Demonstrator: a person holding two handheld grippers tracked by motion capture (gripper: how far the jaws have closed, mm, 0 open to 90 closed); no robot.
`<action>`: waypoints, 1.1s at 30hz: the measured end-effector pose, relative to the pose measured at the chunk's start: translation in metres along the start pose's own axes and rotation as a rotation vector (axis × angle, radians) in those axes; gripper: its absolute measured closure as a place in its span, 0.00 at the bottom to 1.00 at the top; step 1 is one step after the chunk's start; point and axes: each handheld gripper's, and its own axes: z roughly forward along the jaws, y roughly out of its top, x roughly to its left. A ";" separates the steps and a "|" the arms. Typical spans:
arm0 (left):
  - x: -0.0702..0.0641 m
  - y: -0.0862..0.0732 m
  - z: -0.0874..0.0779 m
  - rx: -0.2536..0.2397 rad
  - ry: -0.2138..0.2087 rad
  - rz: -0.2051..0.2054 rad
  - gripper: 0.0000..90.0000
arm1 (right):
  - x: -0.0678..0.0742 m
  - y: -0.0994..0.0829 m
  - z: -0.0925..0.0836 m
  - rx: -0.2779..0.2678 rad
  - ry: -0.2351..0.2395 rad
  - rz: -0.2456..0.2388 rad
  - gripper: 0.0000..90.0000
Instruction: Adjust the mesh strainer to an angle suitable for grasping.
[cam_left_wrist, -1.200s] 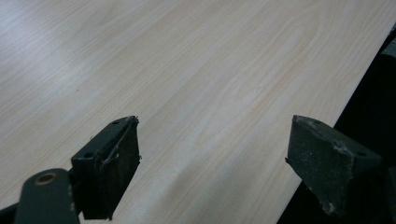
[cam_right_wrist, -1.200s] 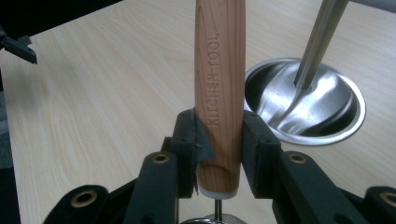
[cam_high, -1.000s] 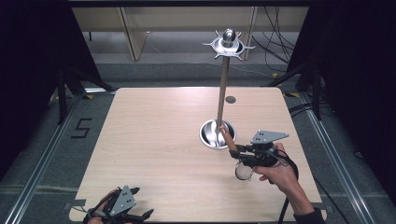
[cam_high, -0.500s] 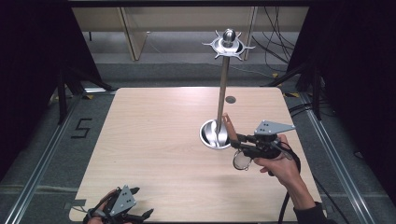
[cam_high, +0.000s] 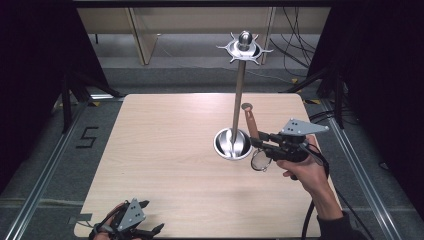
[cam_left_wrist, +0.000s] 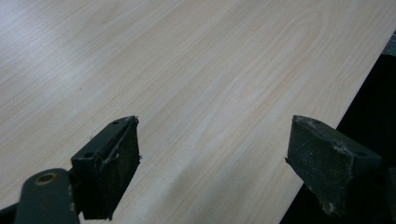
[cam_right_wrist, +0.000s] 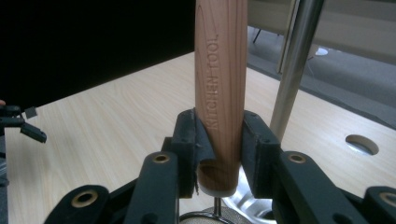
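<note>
Gripping a wooden-handled strainer at right of centre, the right gripper stands beside the steel stand; left gripper, lower left, gapes wide, empty.

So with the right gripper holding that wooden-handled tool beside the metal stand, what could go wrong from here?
1. The right gripper pinches the wooden-handled kitchen tool only near the handle's lower end, so it may pivot or slip.
2. The handle stands close to the tall steel stand's pole; a swing could knock it.
</note>
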 end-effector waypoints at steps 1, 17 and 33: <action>0.000 0.000 0.000 0.000 0.000 0.000 0.18 | -0.001 0.002 -0.001 -0.002 -0.011 -0.004 0.78; 0.000 -0.001 0.001 0.006 0.004 0.000 0.18 | -0.009 0.039 -0.005 -0.119 -0.025 -0.002 0.78; 0.000 -0.001 0.001 0.012 -0.007 -0.004 0.18 | -0.017 0.078 -0.015 -0.179 -0.055 0.020 0.78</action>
